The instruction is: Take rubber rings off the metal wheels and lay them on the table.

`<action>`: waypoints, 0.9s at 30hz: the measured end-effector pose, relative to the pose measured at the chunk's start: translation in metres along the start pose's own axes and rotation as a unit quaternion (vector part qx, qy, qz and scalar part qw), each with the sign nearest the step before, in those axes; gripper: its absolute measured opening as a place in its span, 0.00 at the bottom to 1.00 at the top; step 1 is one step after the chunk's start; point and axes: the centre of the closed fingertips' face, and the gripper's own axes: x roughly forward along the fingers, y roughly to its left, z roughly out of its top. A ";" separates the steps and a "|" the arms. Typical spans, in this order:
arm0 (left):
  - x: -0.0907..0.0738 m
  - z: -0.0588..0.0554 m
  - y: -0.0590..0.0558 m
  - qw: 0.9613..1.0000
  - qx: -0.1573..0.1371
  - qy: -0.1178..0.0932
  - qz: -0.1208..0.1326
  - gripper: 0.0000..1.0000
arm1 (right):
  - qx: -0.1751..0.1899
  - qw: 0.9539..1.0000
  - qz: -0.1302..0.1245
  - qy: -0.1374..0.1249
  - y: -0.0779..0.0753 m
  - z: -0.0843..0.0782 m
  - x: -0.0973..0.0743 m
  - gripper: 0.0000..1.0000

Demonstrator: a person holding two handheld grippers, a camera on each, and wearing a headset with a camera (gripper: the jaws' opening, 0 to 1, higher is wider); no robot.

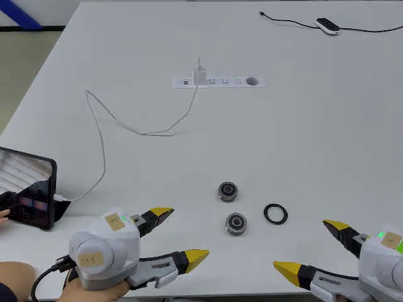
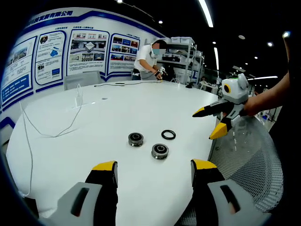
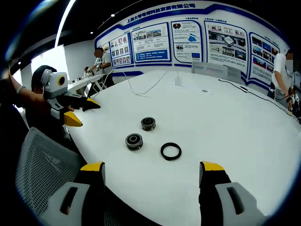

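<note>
Left gripper: jaws spread wide, empty, hovering at near table edge. Right gripper: jaws wide too, nothing between. Ahead of both: near wheel, far wheel just beyond, not touching. Loose rubber ring flat on white table, right of near wheel, apart. Power strip far back; tablet at left edge.

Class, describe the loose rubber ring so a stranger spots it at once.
On the white table, near its front edge, sit two metal wheels. Just right of them in the head view lies the rubber ring: thin, flat, black, with table showing through its middle.
</note>
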 end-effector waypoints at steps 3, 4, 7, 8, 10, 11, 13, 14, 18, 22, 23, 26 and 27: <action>0.000 -0.001 0.000 1.000 0.000 0.002 0.000 0.68 | -0.013 1.000 0.001 -0.011 0.001 0.004 -0.001 0.89; 0.000 -0.001 -0.001 1.000 -0.001 0.002 0.000 0.69 | -0.017 1.000 0.001 -0.014 0.000 0.005 -0.001 0.91; 0.000 0.000 -0.003 1.000 -0.002 0.003 0.001 0.71 | -0.026 0.999 -0.002 -0.023 -0.002 0.008 -0.003 0.96; 0.001 0.000 -0.003 1.000 -0.002 0.003 0.002 0.71 | -0.028 0.999 -0.004 -0.027 -0.004 0.009 -0.004 0.98; 0.002 0.001 -0.003 1.000 -0.004 0.002 0.005 0.73 | -0.028 0.999 -0.005 -0.034 -0.006 0.011 -0.006 0.99; 0.002 0.001 -0.003 1.000 -0.006 0.002 0.005 0.74 | -0.029 0.999 -0.006 -0.033 -0.007 0.011 -0.006 0.99; 0.003 0.000 -0.003 1.000 -0.006 0.003 0.007 0.76 | -0.028 0.999 -0.006 -0.031 -0.009 0.009 -0.007 0.99; 0.003 0.000 -0.003 1.000 -0.005 0.004 0.007 0.76 | -0.028 0.999 -0.006 -0.031 -0.009 0.009 -0.008 0.99; 0.003 0.000 -0.001 1.000 -0.004 0.004 0.014 0.80 | -0.024 0.999 -0.003 -0.031 -0.010 0.008 -0.010 0.99; 0.001 -0.001 0.002 1.000 -0.005 0.004 0.022 0.83 | -0.020 0.999 -0.003 -0.027 -0.010 0.005 -0.010 0.99; 0.001 0.000 0.004 1.000 -0.007 0.003 0.024 0.85 | -0.020 0.999 -0.003 -0.027 -0.010 0.005 -0.009 0.99; 0.000 -0.001 0.005 1.000 -0.008 0.004 0.028 0.86 | -0.019 0.999 -0.002 -0.026 -0.008 0.005 -0.009 0.99; 0.000 -0.001 0.006 1.000 -0.009 0.005 0.029 0.87 | -0.018 0.999 -0.001 -0.027 -0.008 0.005 -0.009 0.99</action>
